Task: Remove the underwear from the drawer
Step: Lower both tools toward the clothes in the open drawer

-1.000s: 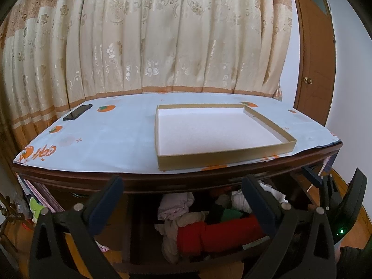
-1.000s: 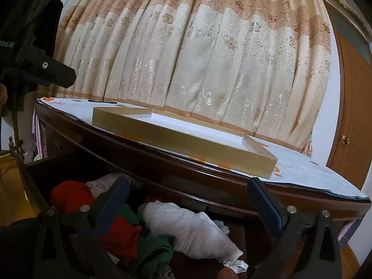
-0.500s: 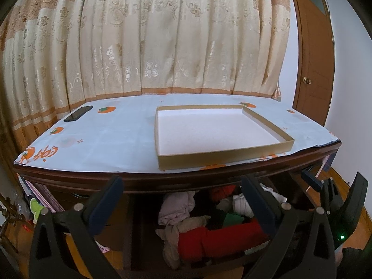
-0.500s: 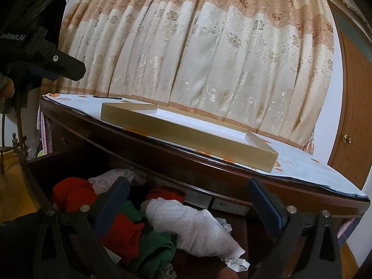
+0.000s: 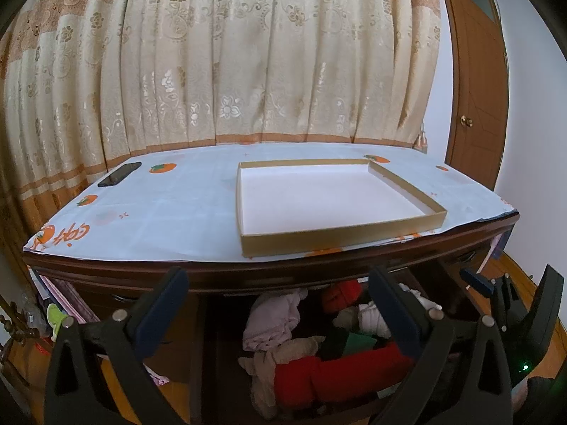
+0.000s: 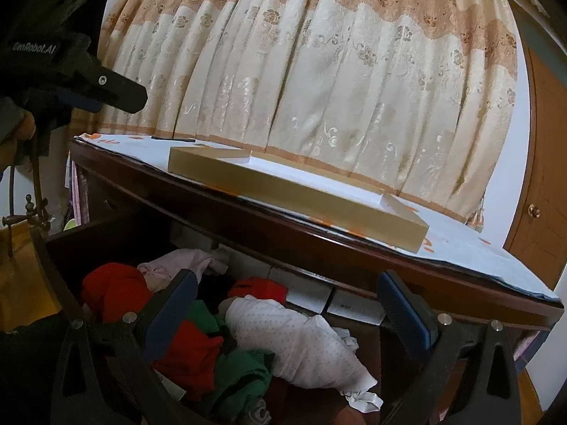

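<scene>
Underwear, a soft heap of red, green, pink and white dotted cloth pieces (image 6: 297, 340), fills the open dark wooden drawer (image 6: 60, 265) below the near table edge. Left gripper (image 5: 276, 304) and right gripper (image 6: 287, 304) hover above, jaws wide open, empty. Light, limp fabric; pinching a raised fold looks best.

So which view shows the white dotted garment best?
The right wrist view: the dotted garment lies nearly whole in the open drawer, just ahead of the right hand-held gripper. The left wrist view shows only a white scrap, partly behind a finger.
</scene>
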`<action>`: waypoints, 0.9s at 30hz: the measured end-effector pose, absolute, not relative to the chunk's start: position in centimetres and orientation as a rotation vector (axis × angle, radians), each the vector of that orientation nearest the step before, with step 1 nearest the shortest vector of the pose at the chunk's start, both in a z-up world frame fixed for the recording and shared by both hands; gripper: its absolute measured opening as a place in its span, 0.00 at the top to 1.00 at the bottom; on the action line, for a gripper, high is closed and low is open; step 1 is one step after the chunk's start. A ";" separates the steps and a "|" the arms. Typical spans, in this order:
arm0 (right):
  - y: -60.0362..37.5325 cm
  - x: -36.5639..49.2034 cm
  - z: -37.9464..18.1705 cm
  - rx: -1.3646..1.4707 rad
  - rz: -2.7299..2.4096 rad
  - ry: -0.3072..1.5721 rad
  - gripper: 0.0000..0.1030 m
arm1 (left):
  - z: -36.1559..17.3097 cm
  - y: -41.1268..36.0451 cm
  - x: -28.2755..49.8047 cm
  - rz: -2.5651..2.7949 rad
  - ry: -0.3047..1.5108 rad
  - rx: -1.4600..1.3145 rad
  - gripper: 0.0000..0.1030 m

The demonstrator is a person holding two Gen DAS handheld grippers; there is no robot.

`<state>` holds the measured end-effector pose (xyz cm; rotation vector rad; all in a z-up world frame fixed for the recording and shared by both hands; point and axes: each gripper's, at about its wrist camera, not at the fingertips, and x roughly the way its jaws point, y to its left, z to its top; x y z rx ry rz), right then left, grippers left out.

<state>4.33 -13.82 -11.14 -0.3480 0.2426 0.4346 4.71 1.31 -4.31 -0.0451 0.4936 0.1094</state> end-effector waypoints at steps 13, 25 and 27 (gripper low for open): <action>-14.3 3.9 -11.1 -0.354 0.434 0.279 0.01 | -4.1 1.4 4.2 0.110 0.493 -0.044 0.00; -14.6 3.0 -11.2 -0.371 0.444 0.299 0.01 | -4.0 1.4 4.0 0.110 0.494 -0.039 0.00; -14.5 3.1 -11.2 -0.376 0.446 0.301 0.01 | -3.9 1.4 3.8 0.111 0.496 -0.036 0.00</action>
